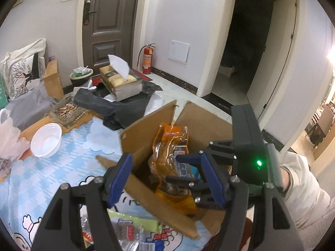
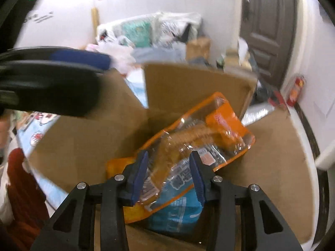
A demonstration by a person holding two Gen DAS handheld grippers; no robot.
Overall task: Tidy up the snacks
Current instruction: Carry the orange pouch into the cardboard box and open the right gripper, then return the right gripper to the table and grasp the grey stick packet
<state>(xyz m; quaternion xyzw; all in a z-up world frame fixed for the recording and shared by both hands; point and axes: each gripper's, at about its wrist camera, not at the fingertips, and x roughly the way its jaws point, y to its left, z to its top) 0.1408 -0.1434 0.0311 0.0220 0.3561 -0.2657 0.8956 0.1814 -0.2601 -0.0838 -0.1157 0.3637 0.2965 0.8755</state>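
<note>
From the left wrist camera, one open cardboard box (image 1: 146, 144) stands on the worktop (image 1: 41, 177), its brown flaps splayed outward, the near-left flap running right beside the left gripper (image 1: 165, 179). That gripper's blue-padded fingers (image 1: 120, 179) stand released, apart, with nothing pressed between them. Inside the box an orange snack bag (image 1: 169, 146) of glossy clear film stands upright, and the right gripper (image 1: 188, 171) reaches in from the right, its fingers at the bag. The cloth on the worktop is pale blue check with cartoon prints. Loose snack packets (image 1: 125, 230) lie at the near edge. On the far left sits one white round bowl (image 1: 46, 140), beyond it a glass tray (image 1: 67, 113) and one tissue box (image 1: 121, 83). Open floor runs to the right of the box.

From the right wrist camera, the right gripper (image 2: 169, 177) is clenched on the orange snack bag (image 2: 188, 142), both blue pads pressed into the crinkled film. The bag leans tilted in the box (image 2: 83, 142), over a blue packet (image 2: 180, 213). The left gripper (image 2: 62, 79) blurs above the left flap.
</note>
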